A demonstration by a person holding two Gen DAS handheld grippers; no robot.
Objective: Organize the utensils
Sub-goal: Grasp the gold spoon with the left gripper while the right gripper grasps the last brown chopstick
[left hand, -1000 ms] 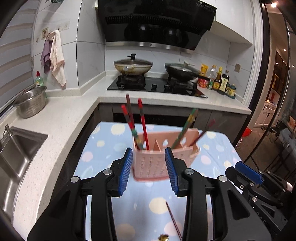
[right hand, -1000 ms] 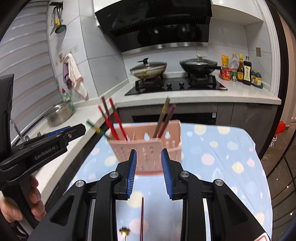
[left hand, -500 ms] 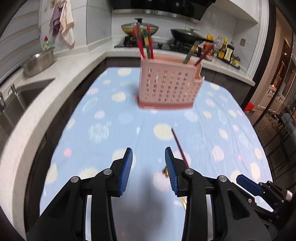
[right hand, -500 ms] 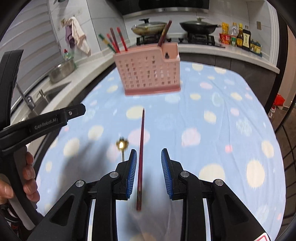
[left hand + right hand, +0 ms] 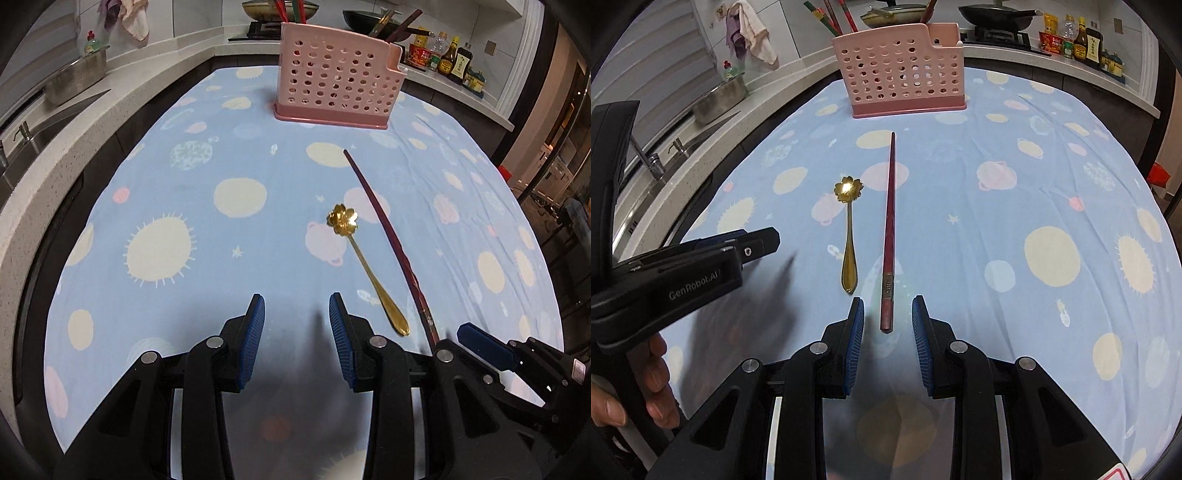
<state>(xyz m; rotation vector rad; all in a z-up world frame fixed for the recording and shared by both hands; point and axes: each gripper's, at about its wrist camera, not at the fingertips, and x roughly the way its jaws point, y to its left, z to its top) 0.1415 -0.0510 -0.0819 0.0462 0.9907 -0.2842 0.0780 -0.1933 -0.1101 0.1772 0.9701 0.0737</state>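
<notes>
A dark red chopstick (image 5: pixel 888 229) and a gold spoon with a flower-shaped bowl (image 5: pixel 849 236) lie side by side on the blue dotted tablecloth (image 5: pixel 1015 206). A pink perforated utensil holder (image 5: pixel 899 70) with several chopsticks in it stands at the far end. My right gripper (image 5: pixel 887 308) is open, its fingertips on either side of the chopstick's near end. My left gripper (image 5: pixel 296 306) is open and empty, left of the spoon (image 5: pixel 364 264) and chopstick (image 5: pixel 388 236). The holder (image 5: pixel 338 75) shows far ahead.
A white counter with a sink (image 5: pixel 22 136) and a steel bowl (image 5: pixel 74 77) runs along the left. A stove with pans and sauce bottles (image 5: pixel 1082 40) stands behind the table. The left gripper body (image 5: pixel 676 273) shows at the left of the right wrist view.
Both grippers have drawn back from the holder and dropped low toward the cloth. The chopstick and spoon now lie close ahead, the chopstick's end between my right fingers.
</notes>
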